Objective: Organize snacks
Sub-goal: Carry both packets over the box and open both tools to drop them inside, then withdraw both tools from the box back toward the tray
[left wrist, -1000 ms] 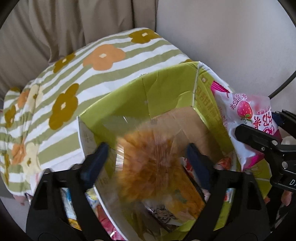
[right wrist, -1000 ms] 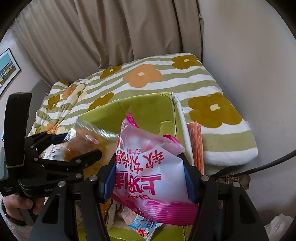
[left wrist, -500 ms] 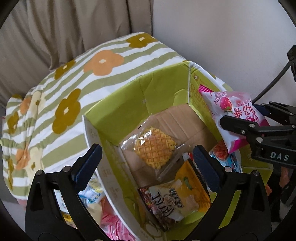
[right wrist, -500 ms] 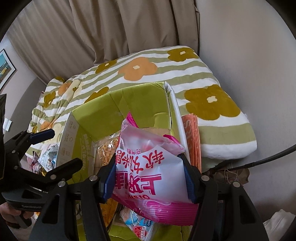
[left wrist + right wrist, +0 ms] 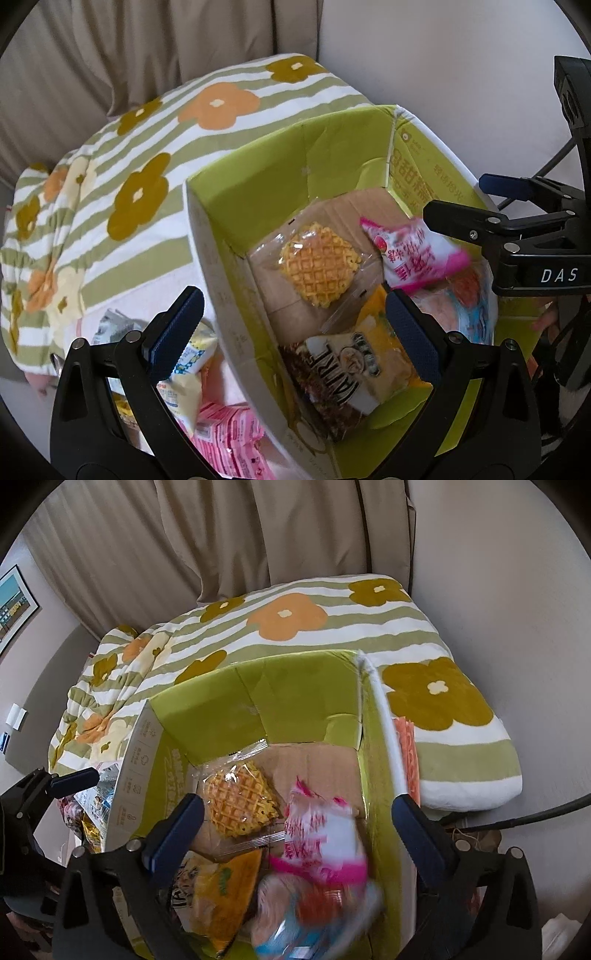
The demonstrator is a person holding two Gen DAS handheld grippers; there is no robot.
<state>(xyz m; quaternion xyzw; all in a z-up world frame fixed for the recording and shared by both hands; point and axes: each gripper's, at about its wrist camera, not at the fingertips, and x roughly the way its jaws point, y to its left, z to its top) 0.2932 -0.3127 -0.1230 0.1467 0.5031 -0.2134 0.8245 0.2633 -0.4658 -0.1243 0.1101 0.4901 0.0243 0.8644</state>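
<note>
A green cardboard box (image 5: pixel 295 155) (image 5: pixel 280 686) stands open on the bed. In it lie a wrapped waffle (image 5: pixel 319 269) (image 5: pixel 238 805), a yellow snack bag (image 5: pixel 354 365) (image 5: pixel 218 886) and a pink strawberry packet (image 5: pixel 417 254) (image 5: pixel 321 834), blurred as it drops. My left gripper (image 5: pixel 295 325) is open and empty over the box's left wall. My right gripper (image 5: pixel 299 830) is open and empty above the box; it shows at right in the left wrist view (image 5: pixel 476 203).
A striped flowered blanket (image 5: pixel 147 147) (image 5: pixel 424 635) covers the bed. Loose snack packets (image 5: pixel 192 354) and a pink pack (image 5: pixel 232 439) lie left of the box. An orange packet (image 5: pixel 406 749) lies right of it. Curtain (image 5: pixel 258 535) and wall behind.
The left gripper let the waffle fall into the box and drew back left. The right gripper opened and the pink packet dropped into the box.
</note>
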